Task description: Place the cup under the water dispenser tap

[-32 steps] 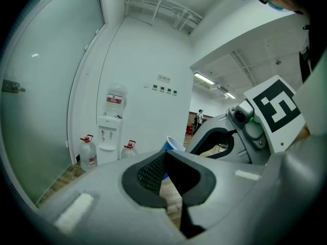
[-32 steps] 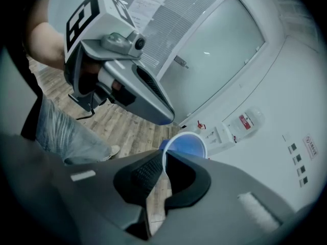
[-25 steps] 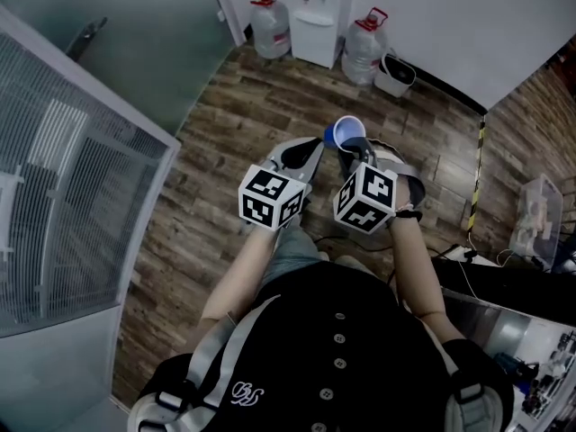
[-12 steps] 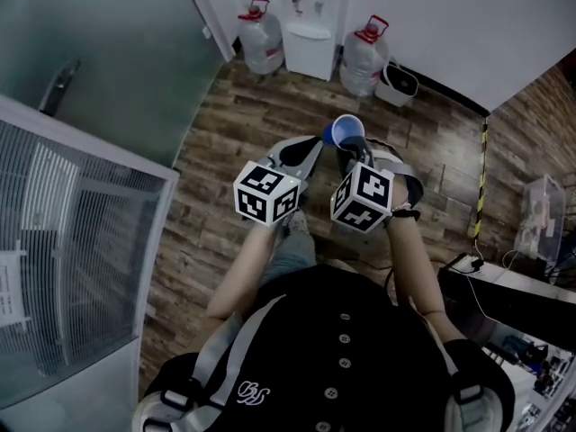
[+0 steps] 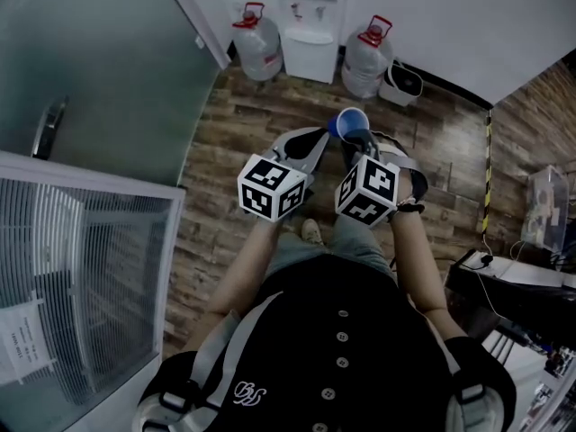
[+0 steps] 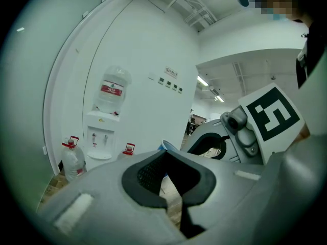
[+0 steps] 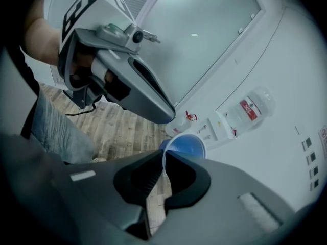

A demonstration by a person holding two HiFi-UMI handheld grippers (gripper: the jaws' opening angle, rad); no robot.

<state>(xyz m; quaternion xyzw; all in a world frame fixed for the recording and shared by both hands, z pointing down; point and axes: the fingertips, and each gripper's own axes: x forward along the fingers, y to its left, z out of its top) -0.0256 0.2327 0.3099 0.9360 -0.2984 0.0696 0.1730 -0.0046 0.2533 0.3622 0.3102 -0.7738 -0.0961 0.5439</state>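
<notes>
While head view puts my right claw [image 5: 353,140] clenched on the blue plastic cup [image 5: 349,121], well short of the white water dispenser [image 5: 309,25], left gripper view shows my left claw [image 6: 165,160] closed and empty, and right gripper view shows just a thin rim pinch, so a jolt could slip it.

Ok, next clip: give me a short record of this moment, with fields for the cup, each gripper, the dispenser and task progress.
cup: blue cup, opening facing up, carried above the wooden floor
right gripper: right gripper, jaws shut on the cup's wall at the rim, one inside, one outside
left gripper: left gripper, jaws together, nothing between them, beside the right gripper
water dispenser: white water dispenser ahead, a large bottle on the floor at each side
task progress: cup held but not yet at the dispenser
</notes>
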